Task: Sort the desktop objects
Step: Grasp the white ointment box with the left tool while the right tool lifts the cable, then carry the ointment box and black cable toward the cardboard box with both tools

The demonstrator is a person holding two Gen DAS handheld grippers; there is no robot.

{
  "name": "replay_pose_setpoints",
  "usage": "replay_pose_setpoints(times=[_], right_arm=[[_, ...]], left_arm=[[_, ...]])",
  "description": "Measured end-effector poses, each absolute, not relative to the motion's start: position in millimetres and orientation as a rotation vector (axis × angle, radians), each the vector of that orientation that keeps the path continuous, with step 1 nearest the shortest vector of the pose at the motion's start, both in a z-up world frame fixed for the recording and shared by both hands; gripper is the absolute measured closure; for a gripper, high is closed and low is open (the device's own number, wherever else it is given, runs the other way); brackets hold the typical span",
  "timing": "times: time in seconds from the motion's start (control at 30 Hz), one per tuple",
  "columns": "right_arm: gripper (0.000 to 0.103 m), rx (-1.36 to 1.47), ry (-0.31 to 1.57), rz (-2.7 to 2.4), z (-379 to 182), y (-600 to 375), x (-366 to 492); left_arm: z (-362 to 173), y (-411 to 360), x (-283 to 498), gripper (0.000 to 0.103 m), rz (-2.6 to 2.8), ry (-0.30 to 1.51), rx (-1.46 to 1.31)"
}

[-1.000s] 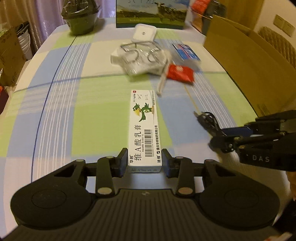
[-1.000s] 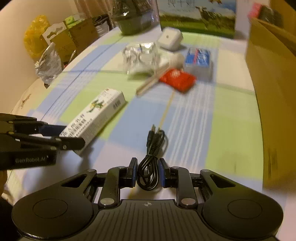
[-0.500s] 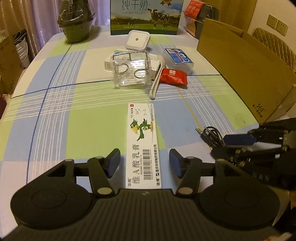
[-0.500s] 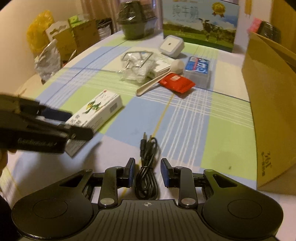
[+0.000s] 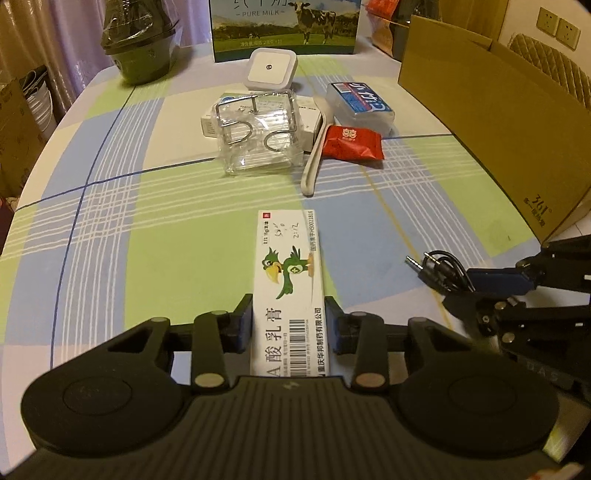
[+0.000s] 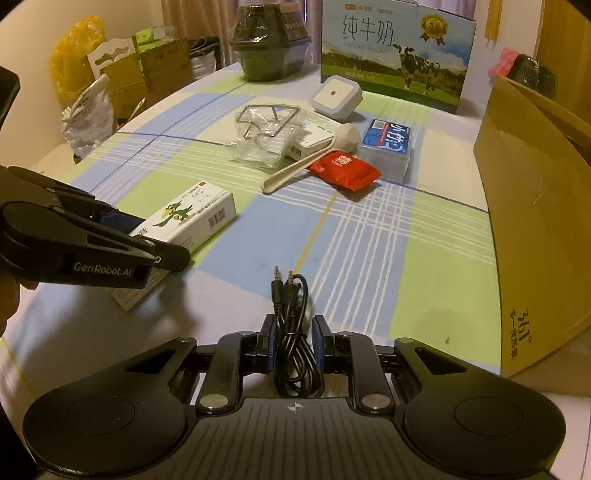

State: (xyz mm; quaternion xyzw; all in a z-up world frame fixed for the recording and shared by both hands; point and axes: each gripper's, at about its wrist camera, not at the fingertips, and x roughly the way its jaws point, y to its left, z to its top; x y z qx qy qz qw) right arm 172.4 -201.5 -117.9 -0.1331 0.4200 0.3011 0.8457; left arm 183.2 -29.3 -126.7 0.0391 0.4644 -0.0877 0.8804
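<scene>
Left tool (image 5: 288, 323) pinches the near end of the ointment box (image 5: 288, 273) flat on the desk (image 5: 110, 229), right tool (image 6: 294, 345) pinches the coiled audio cable (image 6: 295, 332) at near right; lift both level, grips firm, toward the cardboard box (image 5: 498, 122).

Milk carton (image 5: 284, 27) reads "PURE MILK"; cardboard box (image 6: 535, 221), "361°".

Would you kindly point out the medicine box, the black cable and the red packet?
medicine box (image 5: 291, 269): left wrist view, on the green bird picture.
black cable (image 6: 295, 354): right wrist view, on the coiled bundle.
red packet (image 5: 351, 142): left wrist view, on its middle.
</scene>
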Motion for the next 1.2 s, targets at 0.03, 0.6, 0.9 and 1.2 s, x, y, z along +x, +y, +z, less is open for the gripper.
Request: replay_pose_setpoints(times=[0.03, 0.6, 0.9, 1.2], right_arm=[[0.087, -0.283, 0.886, 0.638, -118, -201, 172], [0.091, -0.178, 0.836, 0.564, -104, -217, 169], [0.091, -0.043, 0.802, 0.511, -55, -247, 151], [0.091, 0.018, 0.733, 0.465, -11, -285, 126]], left_arm=[[-127, -29, 182, 0.070, -0.183, 0.966, 0.077], [-116, -27, 169, 0.070, -0.215, 0.948, 0.032], [-78, -39, 153, 0.070, -0.213, 0.902, 0.030], [-34, -73, 121, 0.070, -0.238, 0.843, 0.031]])
